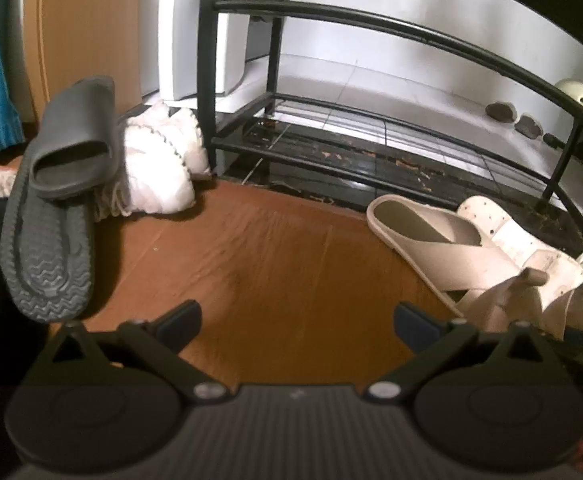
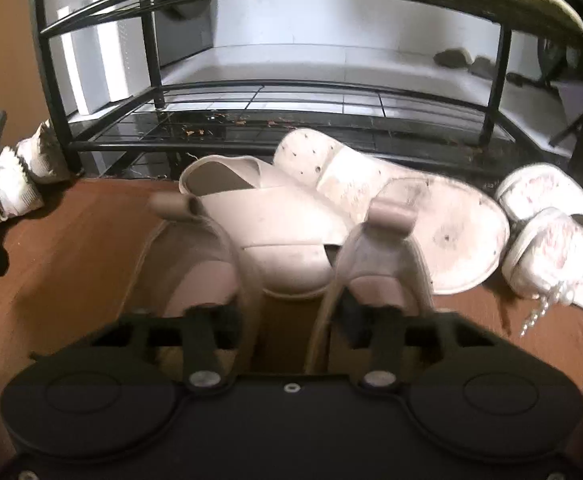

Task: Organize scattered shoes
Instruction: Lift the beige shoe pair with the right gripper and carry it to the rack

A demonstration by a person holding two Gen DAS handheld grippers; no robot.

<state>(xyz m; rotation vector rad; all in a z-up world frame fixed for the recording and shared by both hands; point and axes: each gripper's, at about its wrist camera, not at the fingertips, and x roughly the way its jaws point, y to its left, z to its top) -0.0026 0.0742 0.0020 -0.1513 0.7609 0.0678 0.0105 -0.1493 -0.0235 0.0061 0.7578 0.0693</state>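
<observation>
Grey slides (image 1: 57, 196) and white sneakers (image 1: 159, 160) lie on the floor left of the black rack (image 1: 371, 128), whose lower shelf is bare; the left gripper (image 1: 297, 322) hangs open, empty. At right, the right gripper (image 2: 287, 312) has clamped beige sandal straps (image 2: 235, 248), more pale shoes (image 2: 371, 188) beside. Sorting looks barely begun.

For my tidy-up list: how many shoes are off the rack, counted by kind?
Grey slides: 2
White clogs: 2
White sneakers: 4
Beige slipper: 1
Beige strap sandals: 2, it seems
Total: 11
</observation>
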